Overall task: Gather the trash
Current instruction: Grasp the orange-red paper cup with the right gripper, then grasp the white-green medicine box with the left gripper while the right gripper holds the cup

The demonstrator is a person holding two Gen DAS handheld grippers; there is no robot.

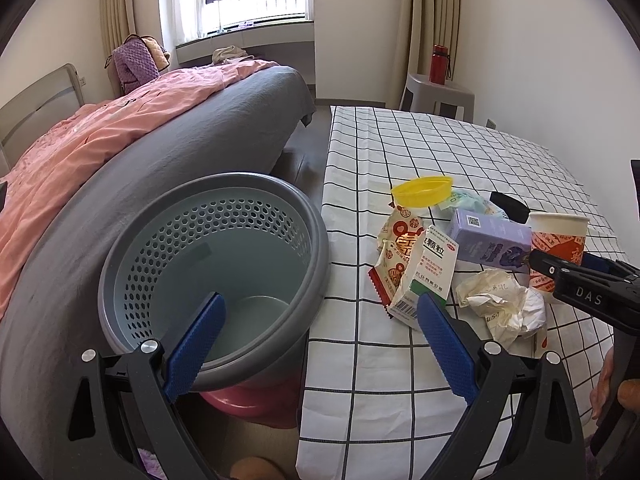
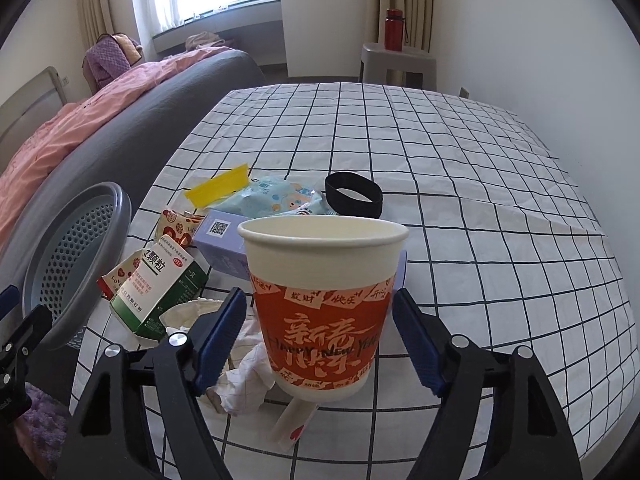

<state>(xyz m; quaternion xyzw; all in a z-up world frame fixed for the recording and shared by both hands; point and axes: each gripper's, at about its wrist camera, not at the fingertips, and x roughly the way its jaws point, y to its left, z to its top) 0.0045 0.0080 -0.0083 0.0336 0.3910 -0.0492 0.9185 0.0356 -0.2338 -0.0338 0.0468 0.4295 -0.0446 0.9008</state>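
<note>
A red-and-white paper cup point(image 2: 320, 300) stands upright on the checked tablecloth point(image 2: 460, 200), between the open fingers of my right gripper point(image 2: 320, 316), which do not touch it. It also shows in the left wrist view point(image 1: 556, 240). Around it lie a green-and-white medicine box point(image 2: 160, 288), a purple box point(image 2: 220, 240), crumpled paper point(image 2: 244, 360), a snack wrapper point(image 1: 396, 252), a yellow lid point(image 1: 422, 190), a blue packet point(image 2: 276, 194) and a black band point(image 2: 354, 194). My left gripper point(image 1: 320, 320) is open and empty above the edge of the grey perforated bin point(image 1: 216, 264).
The bin stands on a pink stool point(image 1: 256, 400) between the table and a grey bed point(image 1: 180, 140) with a pink blanket point(image 1: 80, 140). A grey stool point(image 2: 396, 60) with a red bottle point(image 2: 394, 28) stands at the far wall. A flat stick wrapper point(image 2: 292, 420) lies under the cup.
</note>
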